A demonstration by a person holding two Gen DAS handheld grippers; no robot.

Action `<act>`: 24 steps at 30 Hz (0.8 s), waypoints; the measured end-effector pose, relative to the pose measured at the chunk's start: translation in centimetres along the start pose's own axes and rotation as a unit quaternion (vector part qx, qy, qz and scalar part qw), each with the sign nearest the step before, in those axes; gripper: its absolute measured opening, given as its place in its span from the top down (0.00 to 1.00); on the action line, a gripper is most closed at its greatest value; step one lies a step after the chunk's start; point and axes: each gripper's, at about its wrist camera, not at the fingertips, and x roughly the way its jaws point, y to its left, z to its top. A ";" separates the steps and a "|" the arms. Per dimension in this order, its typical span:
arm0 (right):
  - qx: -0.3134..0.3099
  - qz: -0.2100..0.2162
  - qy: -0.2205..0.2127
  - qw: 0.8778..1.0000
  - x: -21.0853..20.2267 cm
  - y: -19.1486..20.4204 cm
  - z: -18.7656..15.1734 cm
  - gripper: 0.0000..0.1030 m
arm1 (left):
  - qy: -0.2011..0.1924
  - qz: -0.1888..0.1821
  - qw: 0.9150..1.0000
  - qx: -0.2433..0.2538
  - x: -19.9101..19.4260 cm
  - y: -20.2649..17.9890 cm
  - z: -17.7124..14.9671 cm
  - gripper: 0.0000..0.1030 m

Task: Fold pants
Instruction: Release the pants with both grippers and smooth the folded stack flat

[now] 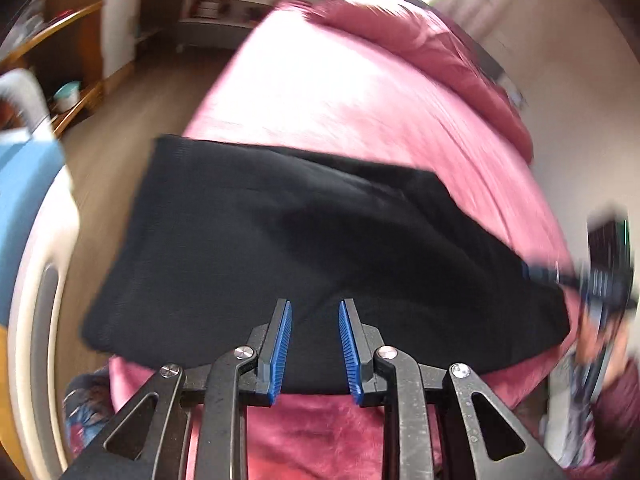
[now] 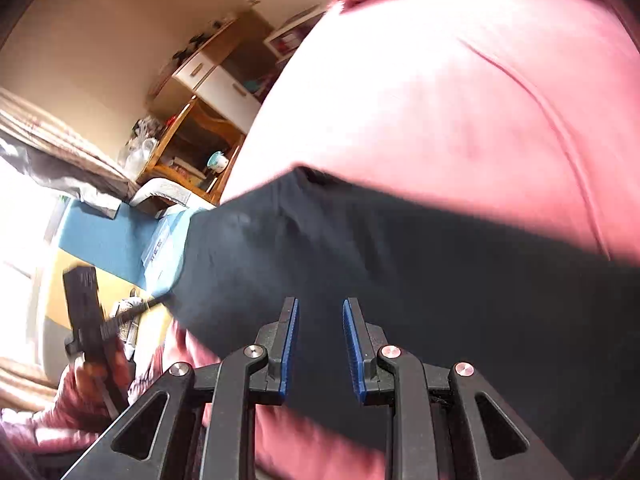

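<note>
The black pants [image 1: 304, 248] lie folded into a wide band across the pink bed cover [image 1: 328, 92]. My left gripper [image 1: 314, 304] hovers over their near edge, jaws apart, with nothing between the blue pads [image 1: 282, 348]. In the right wrist view the same pants [image 2: 420, 264] stretch from left to right, and my right gripper [image 2: 320, 302] is above them, open and empty. The right gripper [image 1: 608, 276] shows blurred at the right edge of the left wrist view. The left gripper [image 2: 90, 320] shows at the lower left of the right wrist view, held by a hand.
A wooden shelf unit [image 2: 192, 136] and white drawers [image 2: 216, 80] stand against the wall past the bed's side. A blue and white piece of furniture [image 1: 24, 208] sits close at the left. A crumpled pink blanket [image 1: 420, 48] is piled at the far end of the bed.
</note>
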 end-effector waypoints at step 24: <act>-0.014 -0.088 0.066 0.994 14.4 1.2 9.5 0.95 | 0.054 0.007 0.998 0.020 6.9 -1.8 -0.8 0.76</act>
